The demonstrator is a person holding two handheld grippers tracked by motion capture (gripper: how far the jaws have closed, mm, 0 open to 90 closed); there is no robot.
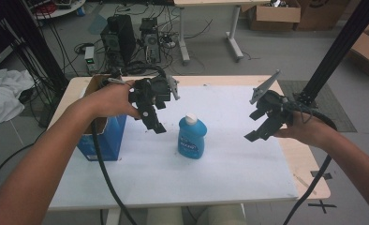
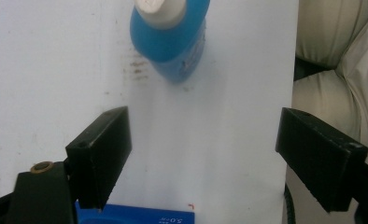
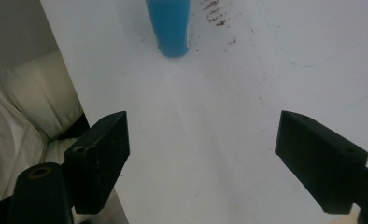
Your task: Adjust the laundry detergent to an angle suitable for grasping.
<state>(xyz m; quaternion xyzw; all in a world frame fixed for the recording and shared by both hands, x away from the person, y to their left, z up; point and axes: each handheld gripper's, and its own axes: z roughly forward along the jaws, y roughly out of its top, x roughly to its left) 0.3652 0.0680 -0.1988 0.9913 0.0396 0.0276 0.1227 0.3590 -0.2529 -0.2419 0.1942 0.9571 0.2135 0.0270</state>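
A blue bottle (image 1: pixel 191 137) with a white cap stands upright in the middle of the white table (image 1: pixel 210 178). My left gripper (image 1: pixel 155 123) hovers open to the bottle's left, above the table. In the left gripper view the bottle (image 2: pixel 173 42) lies ahead of the wide-apart jaws, with nothing between them. My right gripper (image 1: pixel 257 133) is held open to the bottle's right, some way off. In the right gripper view the bottle's base (image 3: pixel 170 28) stands ahead at the top, and the jaws are empty.
A blue open-topped box (image 1: pixel 103 133) stands at the table's left edge, under my left forearm; its top edge (image 2: pixel 135 215) lies below the left jaws. Computer towers (image 1: pixel 121 40), cables and cardboard boxes (image 1: pixel 274 14) lie on the floor beyond. A black post (image 1: pixel 337 51) rises at the right.
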